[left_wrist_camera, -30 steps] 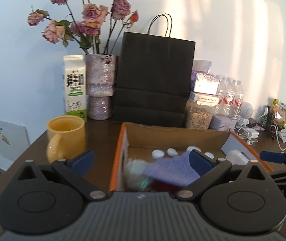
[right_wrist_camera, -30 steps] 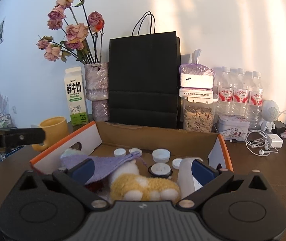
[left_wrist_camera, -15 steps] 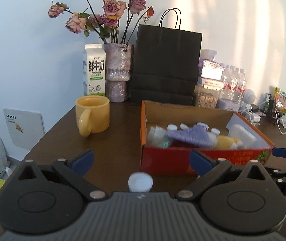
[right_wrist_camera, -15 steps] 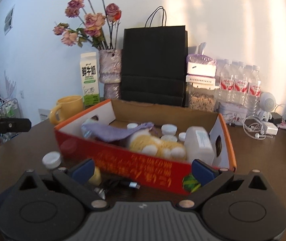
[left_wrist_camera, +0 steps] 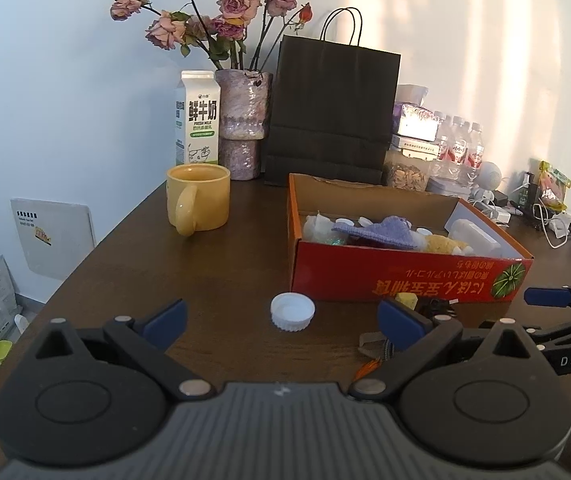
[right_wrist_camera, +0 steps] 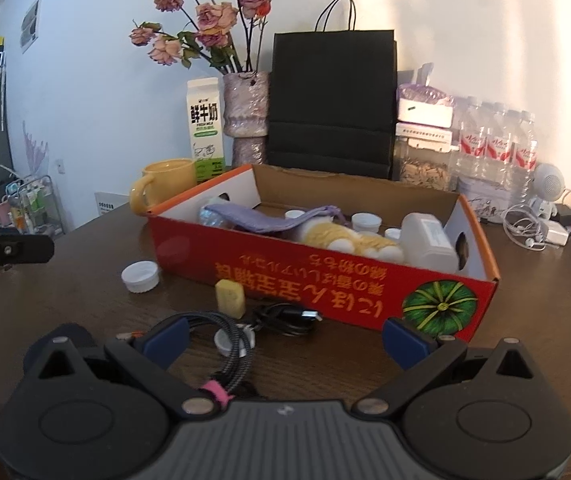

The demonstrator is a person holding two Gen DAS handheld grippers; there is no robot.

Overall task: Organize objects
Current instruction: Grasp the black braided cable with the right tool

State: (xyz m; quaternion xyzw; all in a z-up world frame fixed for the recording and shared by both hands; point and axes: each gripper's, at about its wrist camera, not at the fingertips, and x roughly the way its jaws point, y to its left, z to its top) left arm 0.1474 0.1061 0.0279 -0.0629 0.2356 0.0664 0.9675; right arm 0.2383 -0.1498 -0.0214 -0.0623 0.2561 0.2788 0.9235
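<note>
So the big red box [right_wrist_camera: 325,280] sits mid-worktop [left_wrist_camera: 225,264] and already has a bunch of stuff in it: a purple cloth, a yellow plush thing, a white plastic bottle and a few caps. What's left out is all on the near side of the box, between it and the two grippers. The braided cable [right_wrist_camera: 237,350] is the biggest of the loose bits, coiled right in front of the right gripper [right_wrist_camera: 285,340], just inside its left finger, and running near-to-far along the way that gripper points. Both jaws on the right gripper are spread wide with nothing in them. Same deal for the left gripper [left_wrist_camera: 281,322], wide apart and empty, and the white cap [left_wrist_camera: 292,312] lies pretty much dead centre between its fingers, just ahead and just off the box's near-left corner. The little yellow block [right_wrist_camera: 230,298] is smallest, standing right against the box front, closer to the right gripper. My guess: left goes for the cap, right takes the cable or block.
</note>
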